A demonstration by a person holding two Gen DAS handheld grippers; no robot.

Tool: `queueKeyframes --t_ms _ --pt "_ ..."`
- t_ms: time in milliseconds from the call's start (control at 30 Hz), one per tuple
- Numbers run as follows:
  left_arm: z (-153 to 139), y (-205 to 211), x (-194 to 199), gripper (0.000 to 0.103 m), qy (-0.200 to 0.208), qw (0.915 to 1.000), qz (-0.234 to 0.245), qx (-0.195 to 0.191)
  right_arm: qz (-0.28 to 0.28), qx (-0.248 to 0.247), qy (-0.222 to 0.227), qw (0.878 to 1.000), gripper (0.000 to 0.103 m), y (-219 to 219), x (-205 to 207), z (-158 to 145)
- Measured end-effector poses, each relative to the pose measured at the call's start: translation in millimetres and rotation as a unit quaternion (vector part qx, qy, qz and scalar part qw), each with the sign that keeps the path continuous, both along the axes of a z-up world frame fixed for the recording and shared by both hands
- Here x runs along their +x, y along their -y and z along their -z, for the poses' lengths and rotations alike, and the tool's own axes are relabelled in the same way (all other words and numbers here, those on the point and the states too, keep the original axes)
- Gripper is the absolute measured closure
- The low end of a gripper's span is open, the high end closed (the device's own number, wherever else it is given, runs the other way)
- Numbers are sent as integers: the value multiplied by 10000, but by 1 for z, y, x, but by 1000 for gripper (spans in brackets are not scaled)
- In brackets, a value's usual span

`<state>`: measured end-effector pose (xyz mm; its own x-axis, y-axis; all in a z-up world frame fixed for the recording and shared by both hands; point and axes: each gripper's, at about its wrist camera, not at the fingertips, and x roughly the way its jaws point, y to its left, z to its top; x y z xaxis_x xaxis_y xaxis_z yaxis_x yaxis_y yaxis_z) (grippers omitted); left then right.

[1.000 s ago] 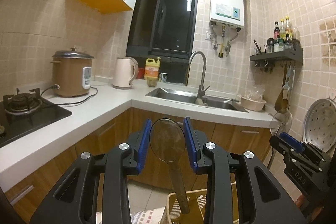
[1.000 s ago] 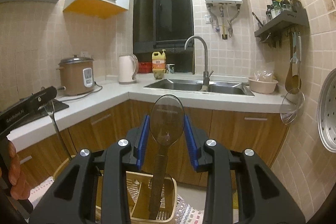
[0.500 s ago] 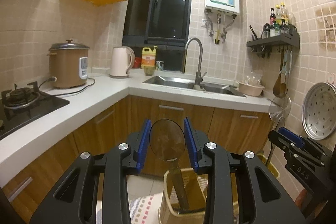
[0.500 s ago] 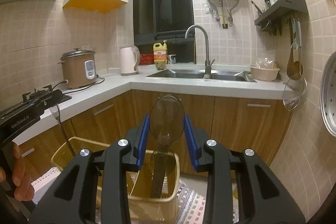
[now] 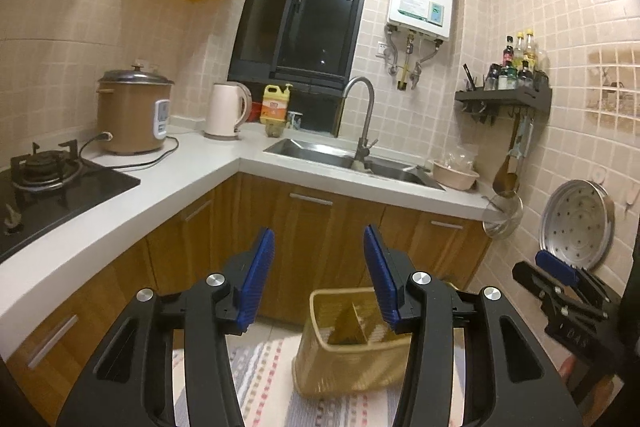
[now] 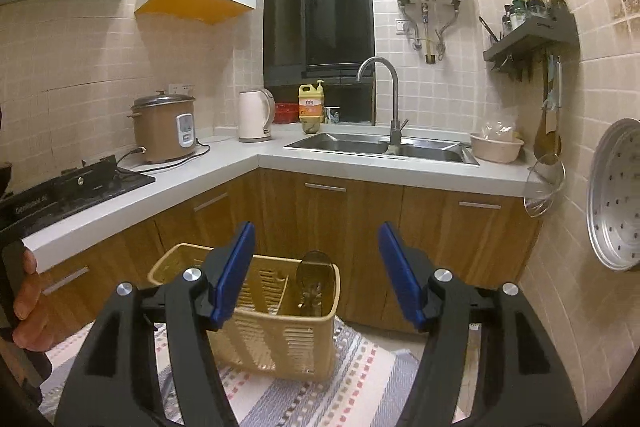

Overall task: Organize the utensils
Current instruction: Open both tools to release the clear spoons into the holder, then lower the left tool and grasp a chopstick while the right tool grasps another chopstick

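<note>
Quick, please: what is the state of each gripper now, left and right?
Left gripper: open, holding nothing; jaws have just been opening.
Right gripper: open, holding nothing; jaws have just been opening. A spoon stands in the basket beyond.

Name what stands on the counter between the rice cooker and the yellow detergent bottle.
A pale electric kettle stands between the rice cooker and the yellow detergent bottle; both wrist views show it.
</note>
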<state>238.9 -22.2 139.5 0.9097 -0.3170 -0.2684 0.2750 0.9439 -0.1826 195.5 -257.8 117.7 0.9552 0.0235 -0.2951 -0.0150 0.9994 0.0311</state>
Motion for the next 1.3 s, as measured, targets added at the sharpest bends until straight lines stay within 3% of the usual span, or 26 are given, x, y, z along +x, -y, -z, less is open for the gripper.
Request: queueKeyframes --t_ms 233,400,500,633,800,933,1167,1300 --pt "-1 -15 -42 58 -510 9981 222 254 -250 398 -669 9967 42 0 -34 -11" --pt "39 -32 -59 58 -1413 9890 338 261 -469 545 -1434 9871 43 -7 -49 9" --pt "81 -40 -64 59 -1968 9792 327 382 -719 685 -2129 9720 44 -13 -50 37" --pt "135 -45 -62 63 -2902 9545 555 416 -1080 841 -2995 9442 48 -23 -49 79" --pt "173 -45 -60 63 -3474 9334 808 389 -1139 1003 -3682 9173 62 -28 -54 126" --pt "191 -38 -58 64 -3640 9270 766 487 -1171 1149 -3950 9039 62 -28 -55 147" --pt "200 -20 -57 68 -3453 9319 638 909 -1243 1155 -4071 8975 62 -29 -55 156" --pt "200 -8 -61 70 -3203 9362 473 1365 -1260 1130 -4030 8994 62 -26 -58 154"
